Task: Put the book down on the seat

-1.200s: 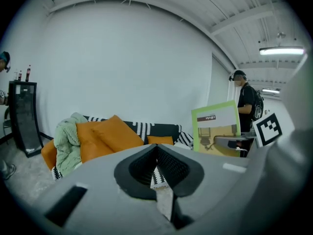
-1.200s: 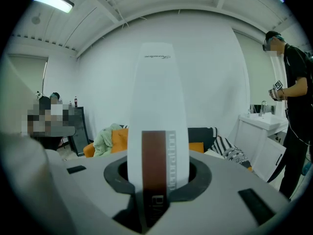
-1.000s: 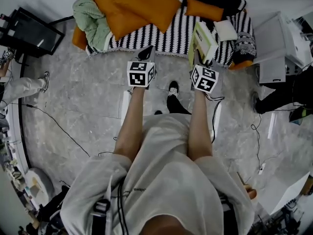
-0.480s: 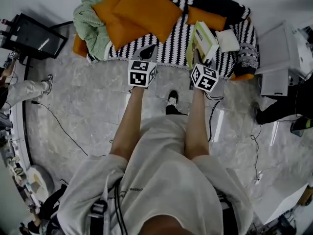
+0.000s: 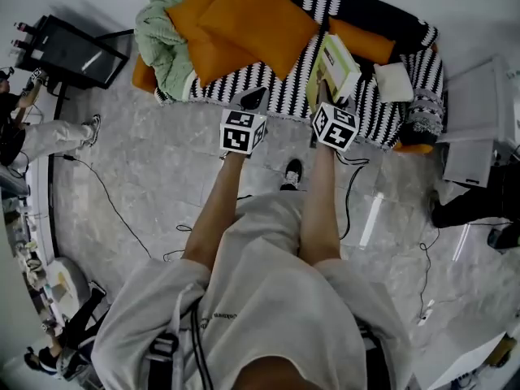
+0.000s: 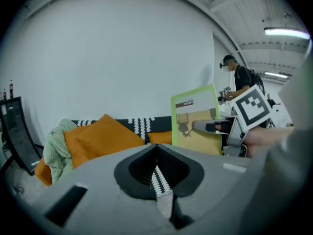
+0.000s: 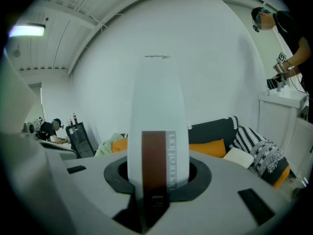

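Note:
The book (image 5: 337,62), pale with a green border, stands upright over the front of the striped sofa seat (image 5: 296,80). My right gripper (image 5: 326,96) is shut on its lower edge. In the right gripper view the book's white spine (image 7: 159,131) fills the space between the jaws (image 7: 156,192). The left gripper view has the book's cover (image 6: 198,126) at right, with the right gripper (image 6: 210,127) clamped on it. My left gripper (image 5: 253,98) hangs beside it at the seat's front edge, shut and holding nothing (image 6: 157,173).
Two orange cushions (image 5: 244,19) and a green blanket (image 5: 162,43) fill the sofa's left half. A white pillow (image 5: 394,80) and a patterned one (image 5: 422,108) lie at its right end. A black screen (image 5: 69,51) stands left, a white cabinet (image 5: 479,112) right. Cables cross the floor.
Both grippers and the person have come closer to the sofa; the book now stands over the seat rather than at its front edge. The grip on the book is unchanged.

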